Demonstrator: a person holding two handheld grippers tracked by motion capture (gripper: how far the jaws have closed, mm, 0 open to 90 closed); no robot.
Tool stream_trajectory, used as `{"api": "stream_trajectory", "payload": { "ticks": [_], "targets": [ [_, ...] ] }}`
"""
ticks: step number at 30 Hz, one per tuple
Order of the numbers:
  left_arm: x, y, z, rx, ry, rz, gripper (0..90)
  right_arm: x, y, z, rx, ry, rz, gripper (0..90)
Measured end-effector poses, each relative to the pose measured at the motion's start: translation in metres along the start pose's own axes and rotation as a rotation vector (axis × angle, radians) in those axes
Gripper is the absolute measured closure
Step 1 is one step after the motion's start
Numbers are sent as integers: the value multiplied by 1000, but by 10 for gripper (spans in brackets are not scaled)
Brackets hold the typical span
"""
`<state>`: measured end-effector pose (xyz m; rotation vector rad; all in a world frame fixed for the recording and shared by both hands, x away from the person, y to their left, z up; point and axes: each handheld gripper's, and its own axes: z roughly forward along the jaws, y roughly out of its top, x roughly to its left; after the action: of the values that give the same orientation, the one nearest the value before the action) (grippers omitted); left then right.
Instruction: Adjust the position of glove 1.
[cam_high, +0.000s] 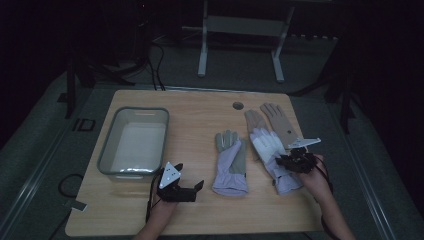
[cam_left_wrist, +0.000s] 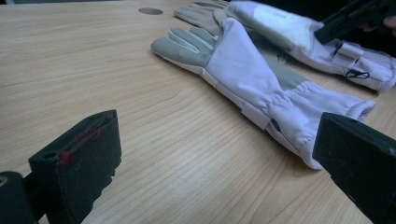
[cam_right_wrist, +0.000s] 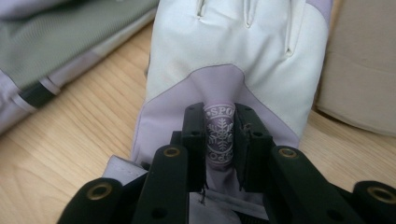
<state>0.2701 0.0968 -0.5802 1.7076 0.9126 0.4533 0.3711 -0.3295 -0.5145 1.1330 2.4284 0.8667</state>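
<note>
Where the white-and-lilac glove (cam_high: 270, 152) lies at about four o'clock on the table (cam_high: 200, 125), a fold of its lilac fabric is pinched between the closed jaws of the right gripper (cam_right_wrist: 221, 140); a round snowflake badge (cam_right_wrist: 219, 135) is raised in that fold. The glove's white back is seen ahead of the jaws, its cuff toward the person. At its one o'clock side a beige glove (cam_high: 278, 122) is partly overlapped. A second lilac glove (cam_high: 230, 162), grey-palmed, lies apart at its nine o'clock. The left gripper (cam_high: 184, 188) is held wide open over bare wood at six o'clock, gripping nothing, just short of that glove's cuff. At nine o'clock on the table a grey tub (cam_high: 134, 142) is seen, nothing visible in it.
</note>
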Motion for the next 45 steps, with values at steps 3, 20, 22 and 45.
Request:
{"api": "stream_trajectory", "payload": {
  "ticks": [3,20,22,45],
  "targets": [
    [0,0,0,1,0,2,14,8,5,-15,-39,-20,79,765],
    [0,0,0,1,-1,8,14,80,57,-29,-167,38,244,770],
    [-1,0,0,1,1,9,14,91,66,-23,-162,53,237,770],
    [-1,0,0,3,0,14,14,135,59,37,-84,-6,330,754]
  ]
}}
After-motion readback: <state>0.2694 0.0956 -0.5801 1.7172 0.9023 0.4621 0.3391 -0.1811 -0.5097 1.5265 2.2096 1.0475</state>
